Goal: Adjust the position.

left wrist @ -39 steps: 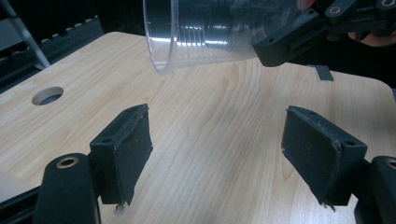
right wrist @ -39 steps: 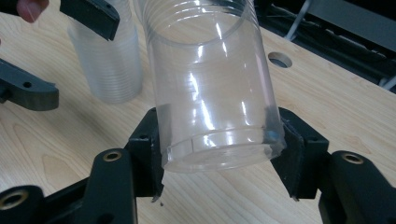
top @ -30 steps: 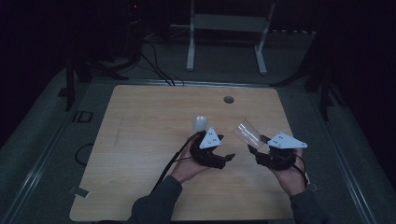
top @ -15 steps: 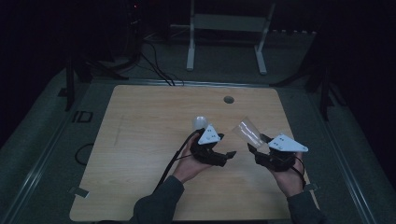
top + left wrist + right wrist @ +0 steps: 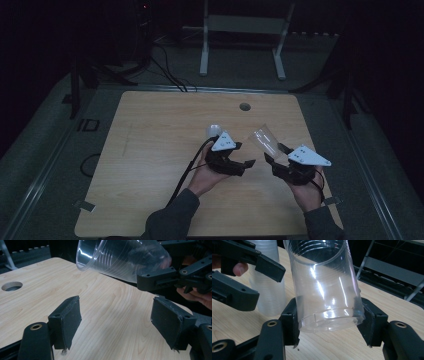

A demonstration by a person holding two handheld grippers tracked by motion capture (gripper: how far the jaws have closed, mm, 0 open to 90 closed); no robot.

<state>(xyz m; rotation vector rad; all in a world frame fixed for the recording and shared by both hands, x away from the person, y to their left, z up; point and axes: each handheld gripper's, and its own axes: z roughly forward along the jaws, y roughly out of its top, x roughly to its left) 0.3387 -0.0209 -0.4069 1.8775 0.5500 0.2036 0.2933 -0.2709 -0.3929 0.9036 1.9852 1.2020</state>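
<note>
A clear plastic cup [image 5: 265, 140] is held above the table, tilted with its mouth up and to the left. My right gripper [image 5: 276, 152] is shut on its base; in the right gripper view both pads press the cup [image 5: 324, 285] near the bottom. My left gripper [image 5: 248, 166] hovers just left of it, open, its jaws pointing toward the right hand. In the left gripper view nothing lies between its pads [image 5: 67, 320], and the cup [image 5: 120, 258] hangs above and beyond them. A stack of clear cups [image 5: 214, 131] stands upright on the table behind the left hand.
The wooden table [image 5: 150, 140] has a round cable hole [image 5: 244, 106] near its far edge. A metal stand [image 5: 245, 30] and cables lie on the dark floor beyond. The stack of cups [image 5: 268, 290] is close behind the left gripper's jaws.
</note>
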